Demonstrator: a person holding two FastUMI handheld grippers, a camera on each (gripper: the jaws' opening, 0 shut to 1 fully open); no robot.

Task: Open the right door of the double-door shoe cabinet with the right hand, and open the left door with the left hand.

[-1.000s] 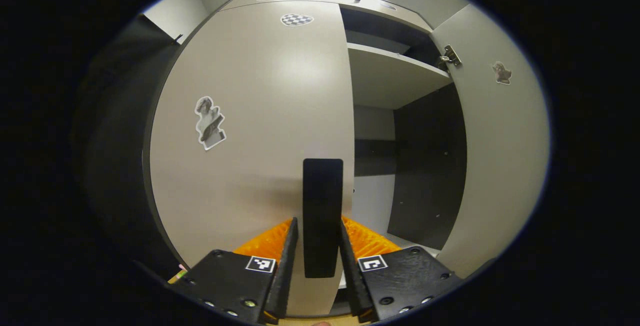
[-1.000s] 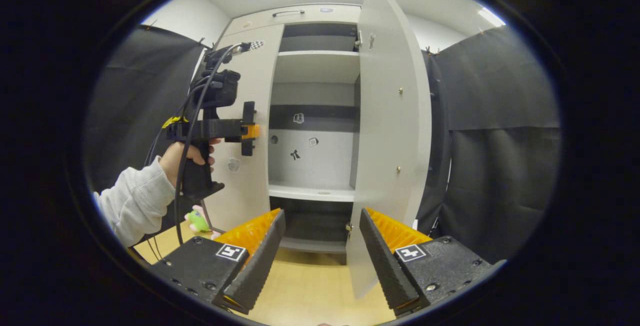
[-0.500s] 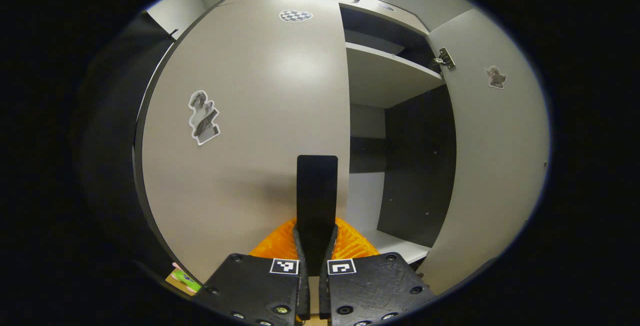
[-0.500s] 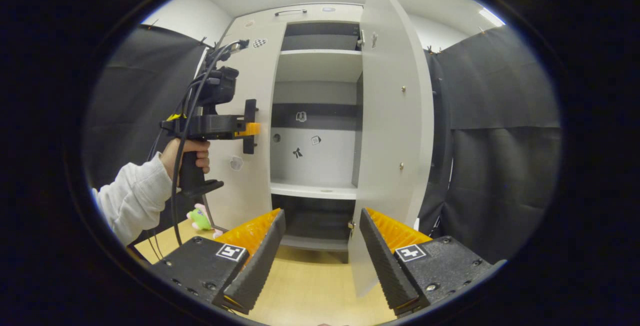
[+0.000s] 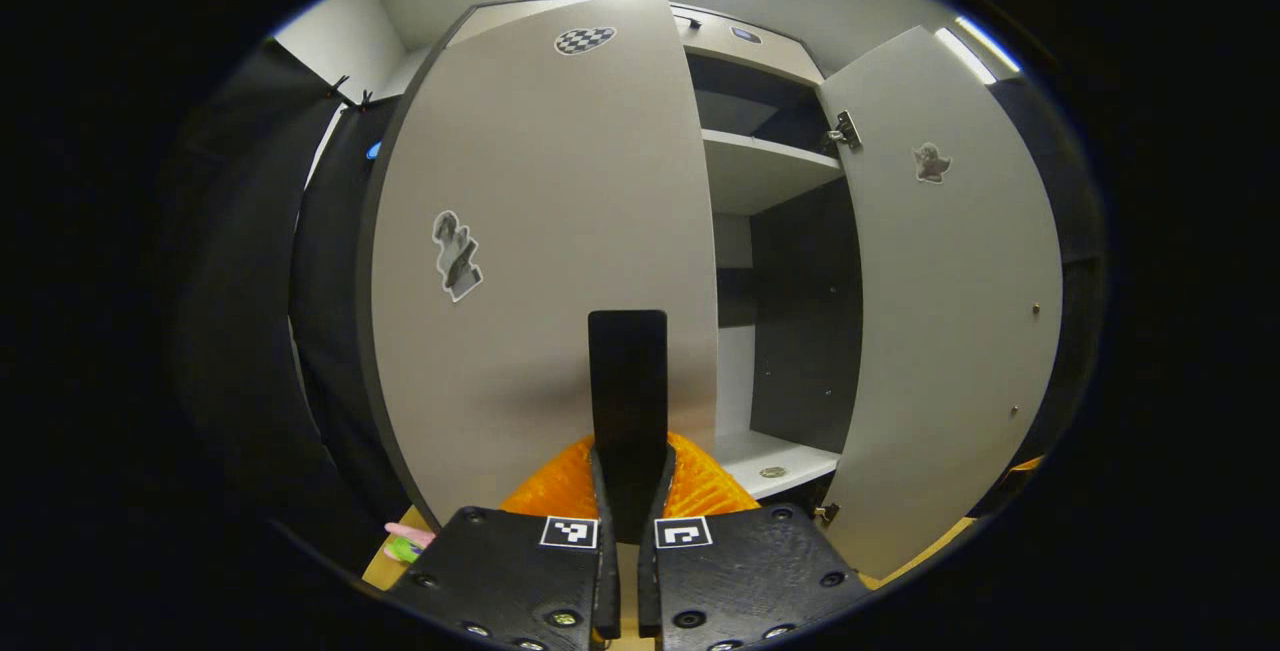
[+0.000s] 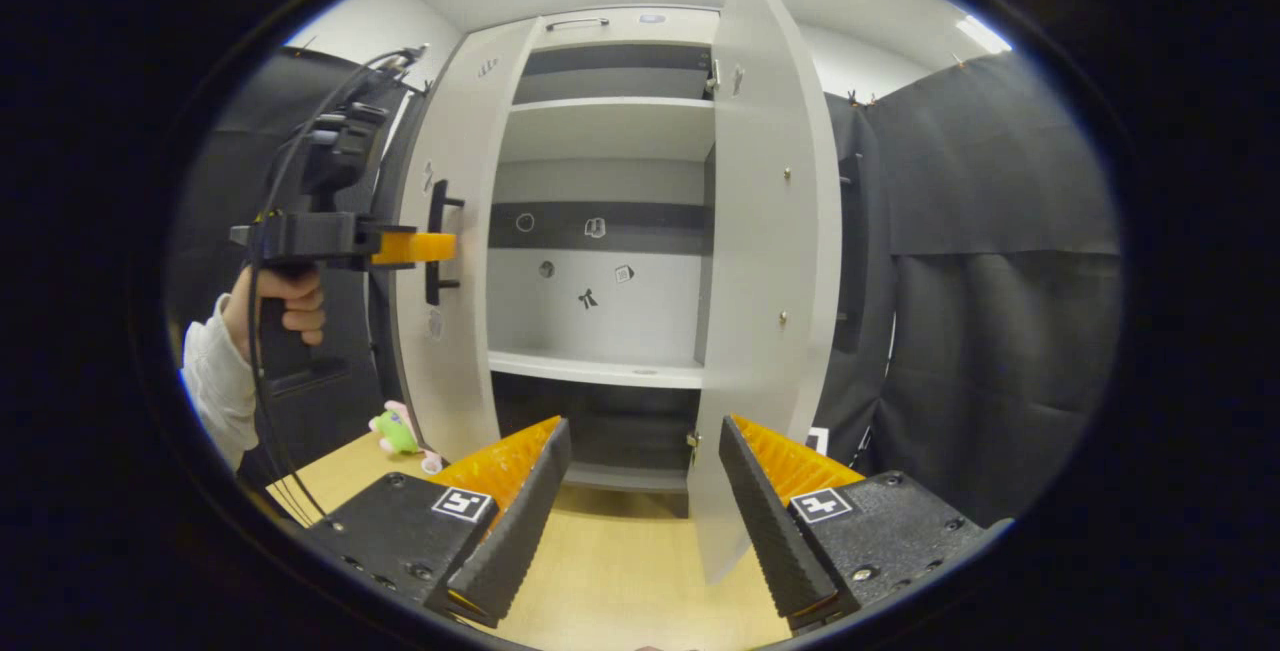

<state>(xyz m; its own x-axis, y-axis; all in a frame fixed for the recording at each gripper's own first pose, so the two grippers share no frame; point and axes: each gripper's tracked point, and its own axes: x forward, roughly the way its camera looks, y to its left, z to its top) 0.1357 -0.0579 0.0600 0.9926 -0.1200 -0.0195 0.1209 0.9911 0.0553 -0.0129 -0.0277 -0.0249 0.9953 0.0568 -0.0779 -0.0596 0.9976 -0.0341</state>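
No readable text; stickers on left door point(image 5: 540, 231) bear pictures only.

A pale wooden floor point(image 6: 620, 571) carries the shoe cabinet point(image 6: 600, 231), which stands upright on it. A small green and pink toy point(image 6: 398, 431), perhaps plush, lies on the floor just left of the cabinet's base, beside the left door point(image 6: 450, 261)
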